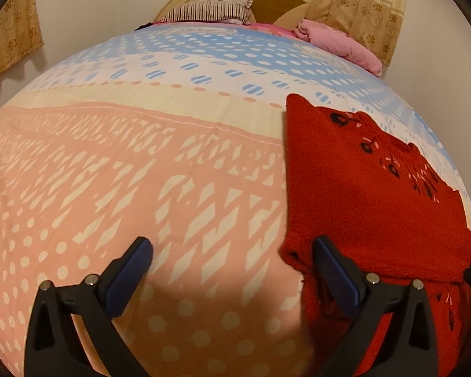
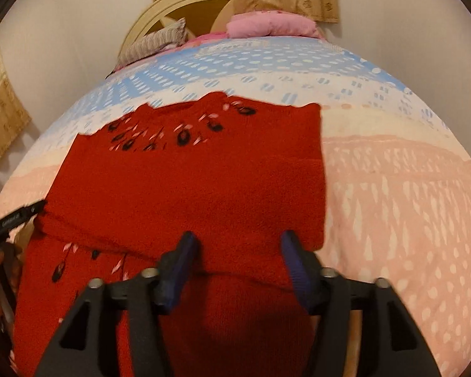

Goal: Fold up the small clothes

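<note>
Left gripper (image 1: 232, 262): jaws stood wide apart, empty, one finger over the sweater's edge.
Right gripper (image 2: 237, 251): jaws parted above the fold, seemingly gripping nothing.
Red sweater (image 2: 185, 182): lay folded on the bedspread (image 1: 141, 163).
Pillows (image 1: 210, 12): far end, by the headboard.

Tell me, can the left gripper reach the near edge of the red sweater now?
Probably yes. The left gripper is open, its right finger already over the red sweater, with nothing between them.
</note>
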Demonstrator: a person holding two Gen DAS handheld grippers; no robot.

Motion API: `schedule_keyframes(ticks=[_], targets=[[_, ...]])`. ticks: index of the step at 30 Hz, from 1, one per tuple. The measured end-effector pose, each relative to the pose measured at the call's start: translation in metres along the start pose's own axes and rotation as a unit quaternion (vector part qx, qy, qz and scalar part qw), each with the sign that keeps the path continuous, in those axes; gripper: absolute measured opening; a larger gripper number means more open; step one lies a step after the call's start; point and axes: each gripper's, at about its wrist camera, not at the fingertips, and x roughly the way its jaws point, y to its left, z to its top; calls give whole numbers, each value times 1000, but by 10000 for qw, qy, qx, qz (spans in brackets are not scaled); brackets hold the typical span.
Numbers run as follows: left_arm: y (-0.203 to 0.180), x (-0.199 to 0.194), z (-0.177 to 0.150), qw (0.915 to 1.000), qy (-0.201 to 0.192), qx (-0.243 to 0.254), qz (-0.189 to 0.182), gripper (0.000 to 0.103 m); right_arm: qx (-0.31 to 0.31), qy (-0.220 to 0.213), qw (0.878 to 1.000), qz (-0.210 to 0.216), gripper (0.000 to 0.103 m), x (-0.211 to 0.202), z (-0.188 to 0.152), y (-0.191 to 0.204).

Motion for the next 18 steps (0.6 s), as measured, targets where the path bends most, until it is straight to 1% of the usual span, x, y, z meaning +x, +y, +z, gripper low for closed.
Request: schedule_keyframes(ticks=[1, 3, 6, 8, 9, 12, 13, 14, 15, 18], targets=[[-1, -1, 0, 10000, -16, 19, 38, 103, -35, -34, 10000, -54, 64, -2, -1, 4], [0, -1, -1, 10000, -13, 2, 92, 103, -107, -85, 9999, 38, 73, -5, -3, 12], [3, -2, -2, 9999, -1, -48, 144, 103, -114, -101, 9999, 46, 73, -10, -6, 14], [5, -3, -3, 9999, -5, -53, 153, 103, 29, -123, 9996, 247, 73, -16, -3, 15], [6, -3, -3, 9999, 6, -76, 140, 103, 54, -113, 9996, 266, 73, -17, -2, 16], [7, 0, -2, 9999, 65, -117, 82, 103, 75, -62, 9998, 192, 73, -14, 0, 18], [7, 0, -2, 9999, 57, -105, 88, 103, 87, 16, 9998, 175, 74, -9, -1, 18], [6, -1, -3, 9999, 38, -100, 96, 103, 47, 181, 9997, 129, 74, 1, -4, 18], [5, -2, -3, 9999, 11, -86, 119, 103, -120, 145, 9998, 43, 74, 4, -8, 22], [5, -9, -5, 9997, -128, -70, 206, 103, -185, 98, 9998, -34, 75, -2, -11, 27]])
